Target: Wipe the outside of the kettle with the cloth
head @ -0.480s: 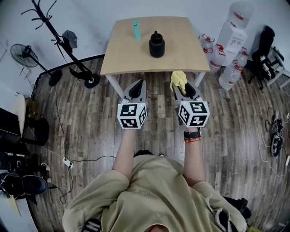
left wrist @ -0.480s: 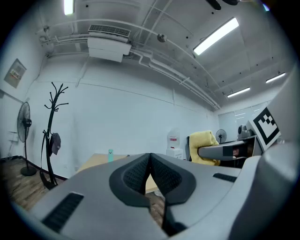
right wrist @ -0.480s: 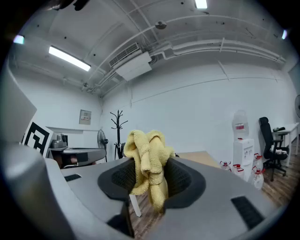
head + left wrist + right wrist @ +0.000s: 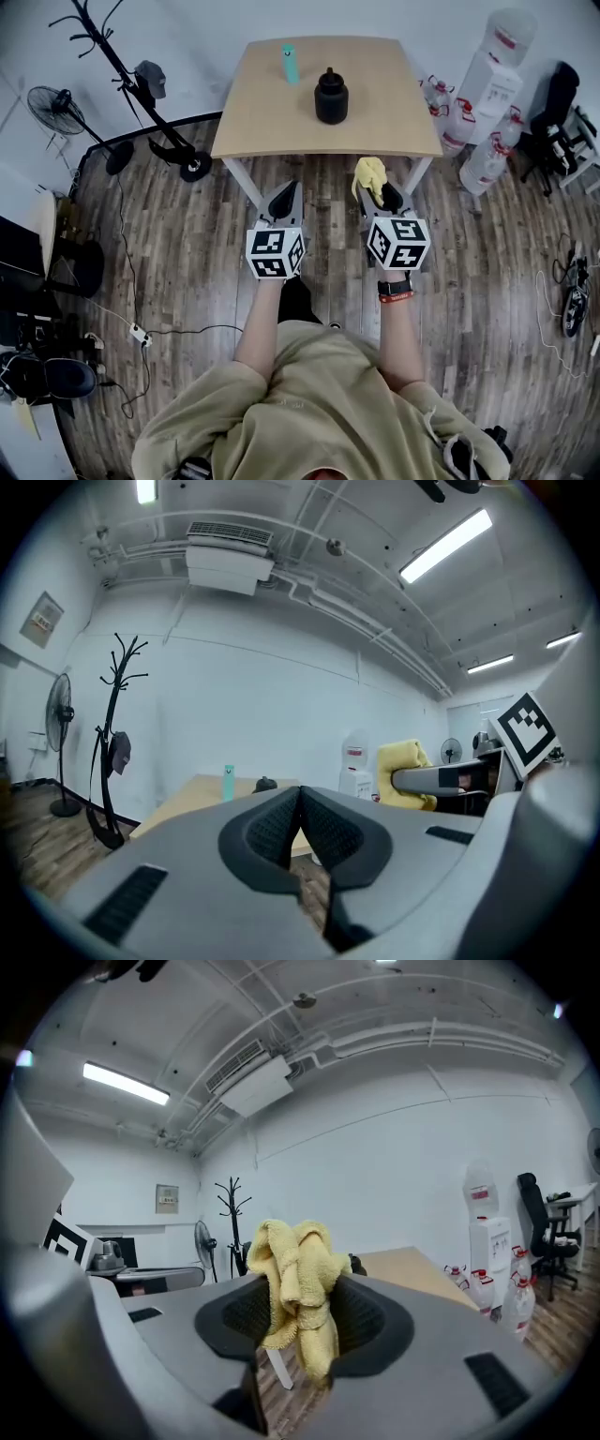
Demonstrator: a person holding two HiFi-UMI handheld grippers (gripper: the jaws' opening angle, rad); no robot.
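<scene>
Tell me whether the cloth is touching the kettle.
Apart. The head view shows the cloth, clamped in the right claw, over the floor short of the table, while the kettle stands on it.

Black kettle point(image 4: 331, 97) upright, yellow cloth point(image 4: 369, 175) bunched

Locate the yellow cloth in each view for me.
Head view: cloth right of centre, just below the table's front edge.
Left gripper view: right of centre, mid-height.
Right gripper view: centre, pinched in the jaws.
Shared landmark: the table.
</scene>
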